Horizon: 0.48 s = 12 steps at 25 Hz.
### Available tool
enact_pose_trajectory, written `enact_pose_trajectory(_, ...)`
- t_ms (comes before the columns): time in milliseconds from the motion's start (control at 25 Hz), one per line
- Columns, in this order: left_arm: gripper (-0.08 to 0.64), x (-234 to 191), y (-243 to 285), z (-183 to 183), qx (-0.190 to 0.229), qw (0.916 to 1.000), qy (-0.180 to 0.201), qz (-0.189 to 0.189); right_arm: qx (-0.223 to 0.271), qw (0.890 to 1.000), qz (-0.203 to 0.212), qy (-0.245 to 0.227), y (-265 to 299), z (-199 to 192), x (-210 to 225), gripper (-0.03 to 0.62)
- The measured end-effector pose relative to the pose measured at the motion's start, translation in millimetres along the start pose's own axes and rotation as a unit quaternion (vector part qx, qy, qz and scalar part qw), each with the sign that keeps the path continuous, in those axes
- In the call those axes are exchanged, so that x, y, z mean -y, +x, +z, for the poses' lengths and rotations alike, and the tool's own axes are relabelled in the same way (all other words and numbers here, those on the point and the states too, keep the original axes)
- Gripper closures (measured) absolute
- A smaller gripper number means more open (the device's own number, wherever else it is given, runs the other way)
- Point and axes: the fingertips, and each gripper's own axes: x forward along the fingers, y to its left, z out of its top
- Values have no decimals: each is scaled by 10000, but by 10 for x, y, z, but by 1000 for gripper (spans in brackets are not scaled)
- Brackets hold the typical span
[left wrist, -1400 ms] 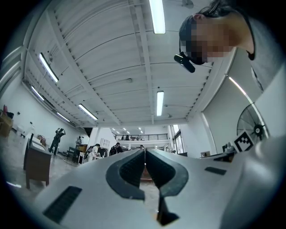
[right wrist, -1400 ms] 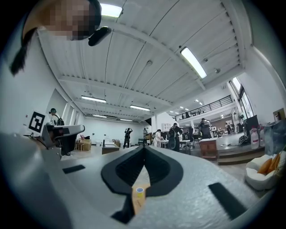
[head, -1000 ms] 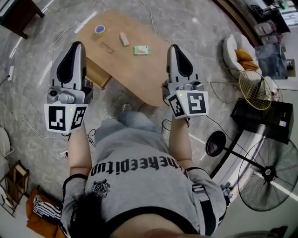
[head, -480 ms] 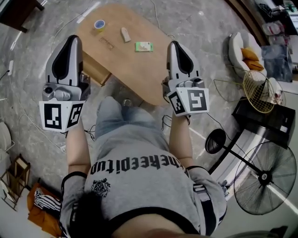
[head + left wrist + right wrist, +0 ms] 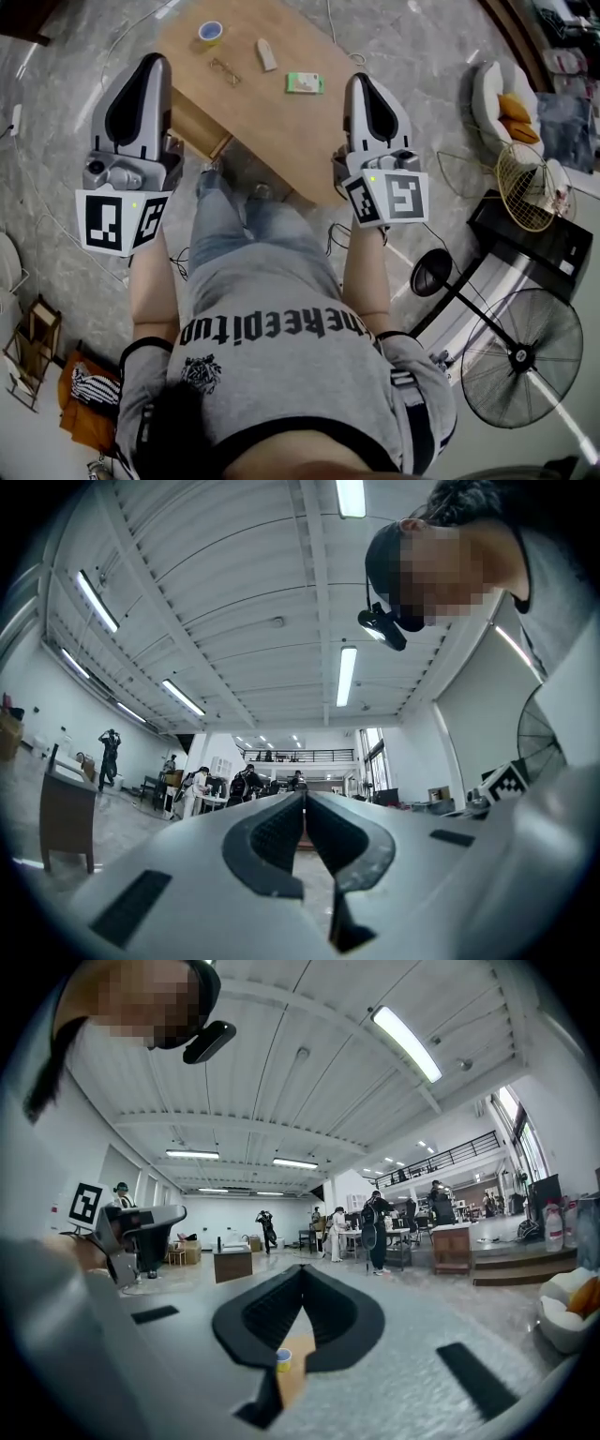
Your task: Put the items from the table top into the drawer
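Right gripper (image 5: pixel 360 81) closer, tape (image 5: pixel 211 33) beyond jaws

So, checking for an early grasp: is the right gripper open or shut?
Shut: the right gripper shows its jaws meeting at the tips, nothing between them.

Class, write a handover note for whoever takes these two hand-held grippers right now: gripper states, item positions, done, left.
Left gripper: shut, empty.
Right gripper: shut, empty.
Both are held up on the near side of the table.
On it: tape roll, glasses, beige block, green packet, all untouched.
Done: nothing stowed.
Left: open the drawer (none shows open), then move all four items in.
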Motion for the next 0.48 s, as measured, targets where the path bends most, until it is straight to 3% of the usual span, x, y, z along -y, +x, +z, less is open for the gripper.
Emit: enact_pose_trajectory(480,549,-866,514,-534,-293,9964,-265,-752,-456,9979,-379,251,1004,-549,-304,591)
